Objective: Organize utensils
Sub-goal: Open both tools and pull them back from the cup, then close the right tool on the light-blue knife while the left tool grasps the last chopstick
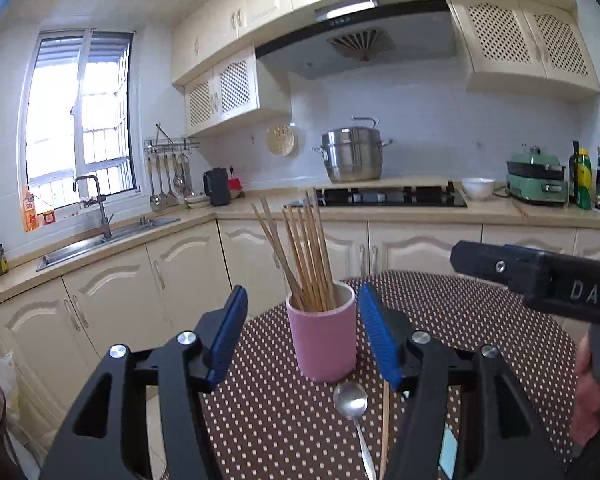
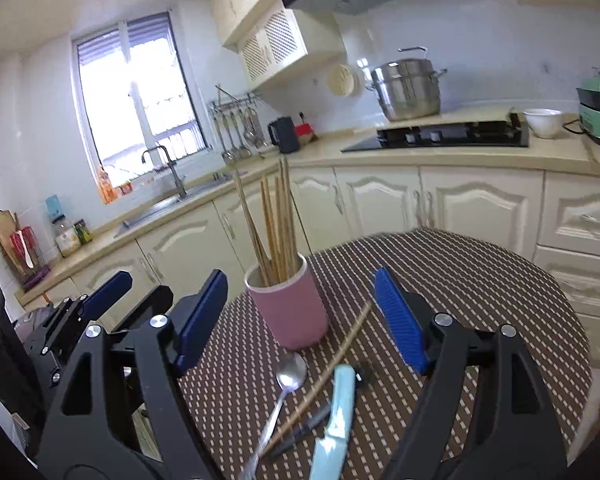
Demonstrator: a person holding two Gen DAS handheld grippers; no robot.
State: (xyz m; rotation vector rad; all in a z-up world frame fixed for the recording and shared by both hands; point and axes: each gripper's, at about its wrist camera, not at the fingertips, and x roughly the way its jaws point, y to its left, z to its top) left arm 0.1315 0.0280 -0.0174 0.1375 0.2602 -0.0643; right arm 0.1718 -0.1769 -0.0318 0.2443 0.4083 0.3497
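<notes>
A pink cup stands on the brown dotted tablecloth with several wooden chopsticks upright in it. In front of the cup lie a metal spoon and one loose chopstick. In the right wrist view a light-blue knife and a black-handled item lie beside them. My left gripper is open, with the cup just beyond its fingertips. My right gripper is open wider above the utensils, and nothing is held.
The round table ends close behind the cup. Cream cabinets, a sink, a black hob and a steel pot line the counter beyond. A person's hand holds the right gripper's body at the right.
</notes>
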